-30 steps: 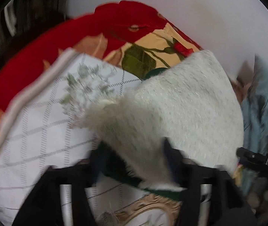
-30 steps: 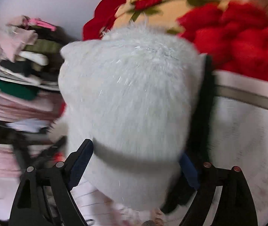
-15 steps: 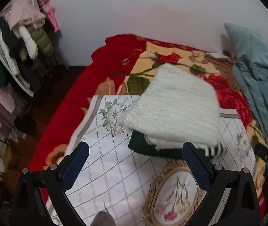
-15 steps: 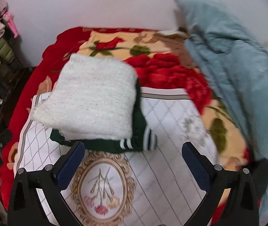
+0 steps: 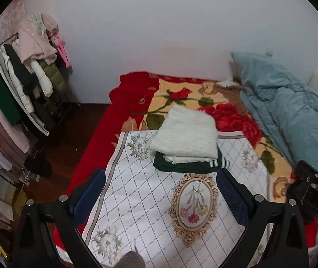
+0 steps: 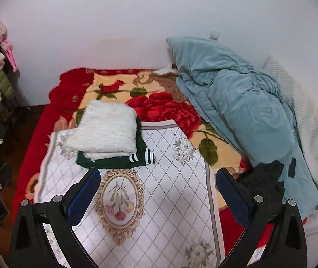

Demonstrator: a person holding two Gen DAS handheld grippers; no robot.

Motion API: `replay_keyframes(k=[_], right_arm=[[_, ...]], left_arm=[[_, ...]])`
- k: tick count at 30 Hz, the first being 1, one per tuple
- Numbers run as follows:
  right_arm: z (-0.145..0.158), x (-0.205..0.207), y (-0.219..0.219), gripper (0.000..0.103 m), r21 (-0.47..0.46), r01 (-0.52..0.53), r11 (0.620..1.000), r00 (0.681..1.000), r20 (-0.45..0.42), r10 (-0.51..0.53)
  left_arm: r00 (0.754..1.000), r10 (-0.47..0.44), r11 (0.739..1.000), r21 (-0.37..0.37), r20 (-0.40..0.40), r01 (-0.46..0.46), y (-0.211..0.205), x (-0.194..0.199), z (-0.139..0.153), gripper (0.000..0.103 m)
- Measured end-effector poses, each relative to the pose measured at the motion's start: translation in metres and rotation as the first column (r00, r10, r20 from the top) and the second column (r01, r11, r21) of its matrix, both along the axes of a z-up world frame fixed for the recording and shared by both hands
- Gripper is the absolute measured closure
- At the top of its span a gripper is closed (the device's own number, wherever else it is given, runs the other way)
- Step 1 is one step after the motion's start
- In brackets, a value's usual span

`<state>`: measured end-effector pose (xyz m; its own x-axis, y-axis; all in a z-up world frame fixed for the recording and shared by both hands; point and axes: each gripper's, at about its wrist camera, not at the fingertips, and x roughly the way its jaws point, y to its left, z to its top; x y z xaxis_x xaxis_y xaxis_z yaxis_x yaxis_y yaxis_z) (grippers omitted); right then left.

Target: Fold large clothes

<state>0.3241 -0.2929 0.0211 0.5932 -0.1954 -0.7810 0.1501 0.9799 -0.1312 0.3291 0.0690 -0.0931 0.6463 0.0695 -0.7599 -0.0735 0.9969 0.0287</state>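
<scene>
A folded white fluffy sweater lies on top of a folded dark green garment with white stripes at its cuff. Both rest at the far end of a white quilted cloth with a flower medallion. My left gripper hangs open high above the cloth, well back from the stack, with nothing between its blue pads. My right gripper is likewise open and holds nothing, above the near half of the cloth.
A red rose blanket covers the bed under the cloth. A bunched blue duvet fills the right side, with a black garment at its foot. A loaded clothes rack stands left beyond dark floor.
Both grippers let go of the white sweater, which now lies on the green garment. Both rose and pulled back, so the whole bed has come into view.
</scene>
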Motion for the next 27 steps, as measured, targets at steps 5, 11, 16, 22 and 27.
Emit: replay_keyframes(k=[5, 11, 16, 22, 27], right_arm=[[0.065, -0.059, 0.003, 0.0, -0.031, -0.036, 0.999, 0.997, 0.066, 0.038], [0.122, -0.109, -0.002, 0.0, -0.013, -0.053, 0.999, 0.992, 0.113, 0.054], [0.155, -0.143, 0.0, 0.0, -0.008, -0.066, 0.998, 0.987, 0.147, 0.067], [0.179, -0.172, 0.002, 0.0, -0.004, -0.077, 0.997, 0.986, 0.149, 0.077], [0.195, -0.184, 0.004, 0.0, -0.03, -0.084, 0.996, 0.983, 0.162, 0.088]], left_arm=[[0.999, 0.011, 1.0, -0.007, 0.044, -0.011, -0.005, -0.04, 0.039, 0.002], [0.997, 0.005, 1.0, -0.003, 0.081, -0.005, -0.015, -0.078, 0.072, 0.002], [0.996, 0.0, 1.0, -0.003, 0.087, 0.0, -0.02, -0.104, 0.091, 0.002], [0.997, 0.026, 1.0, -0.003, 0.074, -0.026, -0.022, -0.118, 0.103, 0.002], [0.995, 0.046, 0.999, -0.005, 0.087, -0.046, -0.022, -0.128, 0.114, 0.002]])
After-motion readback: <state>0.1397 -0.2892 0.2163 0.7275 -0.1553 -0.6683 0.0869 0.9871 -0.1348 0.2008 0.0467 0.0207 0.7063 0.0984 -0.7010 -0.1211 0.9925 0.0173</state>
